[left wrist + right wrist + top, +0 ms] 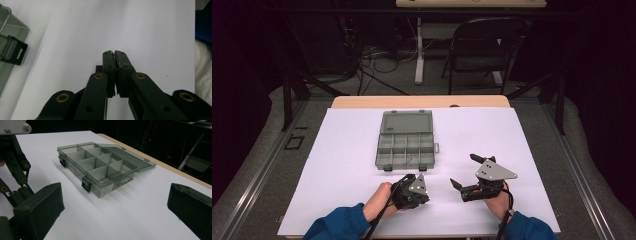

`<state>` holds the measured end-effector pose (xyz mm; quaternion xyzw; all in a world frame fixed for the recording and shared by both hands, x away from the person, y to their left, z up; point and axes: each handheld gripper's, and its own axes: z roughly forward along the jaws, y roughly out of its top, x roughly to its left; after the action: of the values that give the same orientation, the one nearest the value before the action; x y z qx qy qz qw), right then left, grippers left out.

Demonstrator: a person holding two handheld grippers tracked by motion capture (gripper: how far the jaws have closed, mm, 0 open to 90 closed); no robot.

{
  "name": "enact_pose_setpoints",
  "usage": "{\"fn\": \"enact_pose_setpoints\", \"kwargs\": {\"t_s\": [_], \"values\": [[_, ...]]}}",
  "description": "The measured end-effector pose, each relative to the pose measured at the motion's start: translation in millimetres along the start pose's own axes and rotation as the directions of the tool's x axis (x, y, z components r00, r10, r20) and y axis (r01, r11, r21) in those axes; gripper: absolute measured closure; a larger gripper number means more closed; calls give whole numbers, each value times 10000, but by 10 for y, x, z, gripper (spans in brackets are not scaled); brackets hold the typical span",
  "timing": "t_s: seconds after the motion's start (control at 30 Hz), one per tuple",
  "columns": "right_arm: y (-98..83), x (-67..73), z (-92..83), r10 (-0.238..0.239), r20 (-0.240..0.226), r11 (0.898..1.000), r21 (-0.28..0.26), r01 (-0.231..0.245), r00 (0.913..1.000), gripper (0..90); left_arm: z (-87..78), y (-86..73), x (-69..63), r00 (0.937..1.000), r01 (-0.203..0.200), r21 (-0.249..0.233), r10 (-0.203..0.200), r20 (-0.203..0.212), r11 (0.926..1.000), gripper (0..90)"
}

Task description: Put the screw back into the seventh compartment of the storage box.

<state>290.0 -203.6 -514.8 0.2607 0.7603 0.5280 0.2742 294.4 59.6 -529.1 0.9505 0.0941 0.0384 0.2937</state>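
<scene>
Black jaws of the left gripper (115, 53) are pressed together on nothing, low over the white sheet (347, 165); the right gripper (466, 172) beside it stands wide open, empty too. Beyond both, near the table's middle, lies the smoky-grey compartment box (405, 147) — lid flung back flat, dividers bare. It looks light: a one-sided nudge on a latch (86, 183) could skid it — or bend the hinge.
</scene>
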Motion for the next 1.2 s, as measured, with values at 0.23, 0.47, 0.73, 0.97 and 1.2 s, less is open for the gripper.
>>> {"fn": "enact_pose_setpoints", "kwargs": {"t_s": [0.23,0.47,0.73,0.97,1.2], "values": [[19,19,-24,-149,-115,9998,142,150,9998,0,-55,-5,26,9998,27,-110,-30,-194,9999,876],[6,3,-13,-143,-68,9998,160,144,9999,0,-151,-30,91,9991,58,-233,-68,-415,9997,876],[7,2,-14,-170,-115,9997,167,172,9998,0,-208,-39,132,9975,139,-400,-167,-690,9991,876],[-4,-13,-9,-95,-33,9997,206,95,9999,0,-242,-61,179,9960,258,-465,-297,-840,9986,875],[1,-8,-11,-116,-15,9998,152,117,9999,0,-296,-62,210,9944,286,-540,-339,-999,9981,876]]}}
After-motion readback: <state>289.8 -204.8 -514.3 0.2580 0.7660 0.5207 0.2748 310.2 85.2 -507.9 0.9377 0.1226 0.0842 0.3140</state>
